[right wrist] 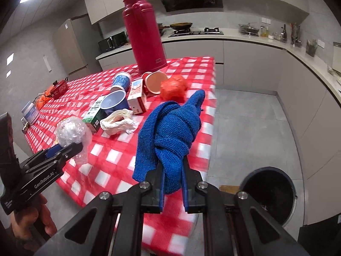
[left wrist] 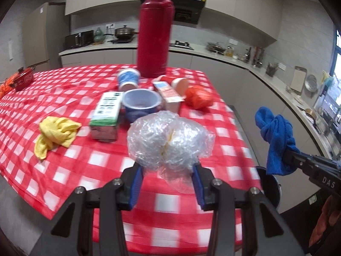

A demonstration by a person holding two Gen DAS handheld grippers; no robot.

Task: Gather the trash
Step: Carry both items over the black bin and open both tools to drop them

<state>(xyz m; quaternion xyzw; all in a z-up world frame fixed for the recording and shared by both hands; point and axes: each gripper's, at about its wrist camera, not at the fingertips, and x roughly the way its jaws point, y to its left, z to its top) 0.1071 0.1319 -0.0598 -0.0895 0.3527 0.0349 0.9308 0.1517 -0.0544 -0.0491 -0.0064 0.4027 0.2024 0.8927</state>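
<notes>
Right wrist view: right tongs (right wrist: 173, 179) pinch blue cloth (right wrist: 172, 128), left tongs (left wrist: 168, 183) clamp plastic wad (left wrist: 168, 138), both clear of surface (right wrist: 119, 157) near bin (right wrist: 268, 194), likely for dropping.

Dim, motion-blurred, fisheye-warped edges

A red-checked table (left wrist: 64, 170) carries a thermos (left wrist: 154, 34), cups, cartons and a yellow cloth (left wrist: 56, 133).
</notes>
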